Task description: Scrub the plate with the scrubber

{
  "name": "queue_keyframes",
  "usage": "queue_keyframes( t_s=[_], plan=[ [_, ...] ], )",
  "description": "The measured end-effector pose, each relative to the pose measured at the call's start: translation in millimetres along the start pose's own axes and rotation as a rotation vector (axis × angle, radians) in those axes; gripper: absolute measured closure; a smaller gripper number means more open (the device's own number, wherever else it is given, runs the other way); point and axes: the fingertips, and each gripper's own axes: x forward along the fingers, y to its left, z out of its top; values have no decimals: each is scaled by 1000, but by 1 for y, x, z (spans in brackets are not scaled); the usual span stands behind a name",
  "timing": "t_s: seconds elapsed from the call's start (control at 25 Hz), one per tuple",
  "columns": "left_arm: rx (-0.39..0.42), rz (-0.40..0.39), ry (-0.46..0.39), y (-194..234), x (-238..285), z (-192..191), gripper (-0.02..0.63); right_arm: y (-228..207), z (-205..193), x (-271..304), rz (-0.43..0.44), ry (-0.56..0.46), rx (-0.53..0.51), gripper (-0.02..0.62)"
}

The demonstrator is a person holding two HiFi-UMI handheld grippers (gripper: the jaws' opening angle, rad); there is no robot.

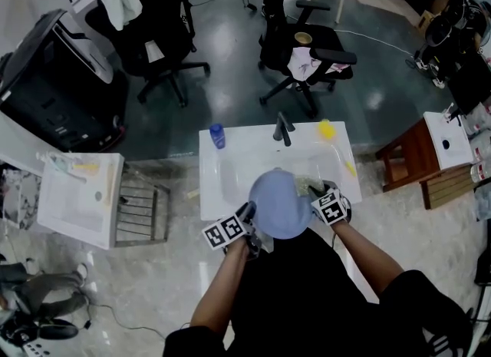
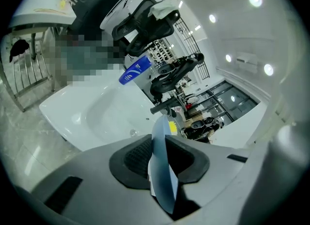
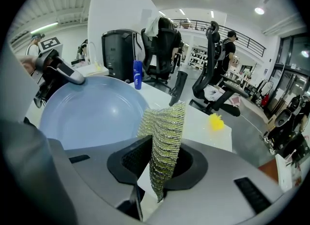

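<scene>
Left tool (image 2: 159,160) clamps plate (image 1: 281,205) by rim, holds it tilted above sink (image 1: 222,179), likely so drips fall in. Face turns toward right tool (image 3: 157,163), which pinches scrubber (image 3: 164,137). Scrubber just beside plate, contact unclear.

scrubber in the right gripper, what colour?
Pale yellow-green with a silvery, ribbed knit texture. The scrubber shows best in the right gripper view.
</scene>
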Motion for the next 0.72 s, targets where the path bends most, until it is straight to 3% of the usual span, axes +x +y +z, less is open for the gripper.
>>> queue_keyframes(
  t_s=[0.72],
  plan=[
    [-77, -9, -51, 14, -10, 6, 529, 26, -19, -17, 37, 0, -12, 520]
  ],
)
